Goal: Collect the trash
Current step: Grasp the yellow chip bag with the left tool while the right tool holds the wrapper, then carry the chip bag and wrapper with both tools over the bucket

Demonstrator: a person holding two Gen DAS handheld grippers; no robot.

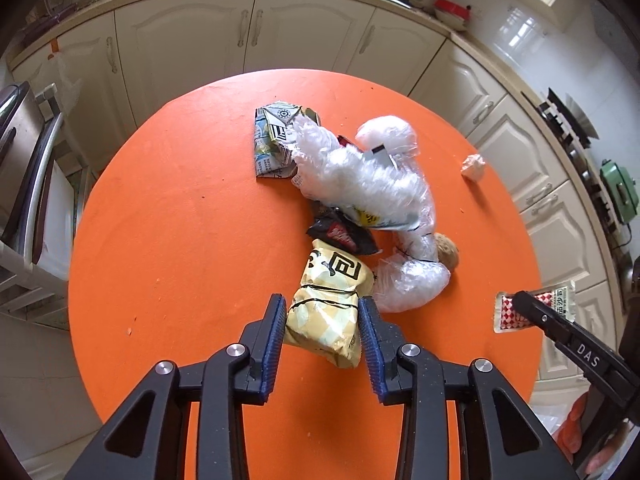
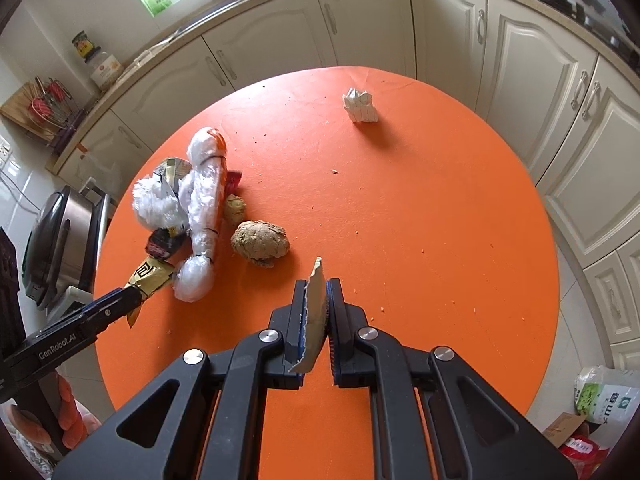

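At the bottom of each view, the left gripper is clamping a yellow snack bag and the right gripper is pinching a torn packet; on the orange counter, plastic wrap, a carton and a paper wad are still waiting farther up.

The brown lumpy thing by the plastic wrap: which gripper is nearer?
Right. The right gripper, shut on a packet, hangs just beside the brown lump. The left gripper is beyond the plastic wrap.
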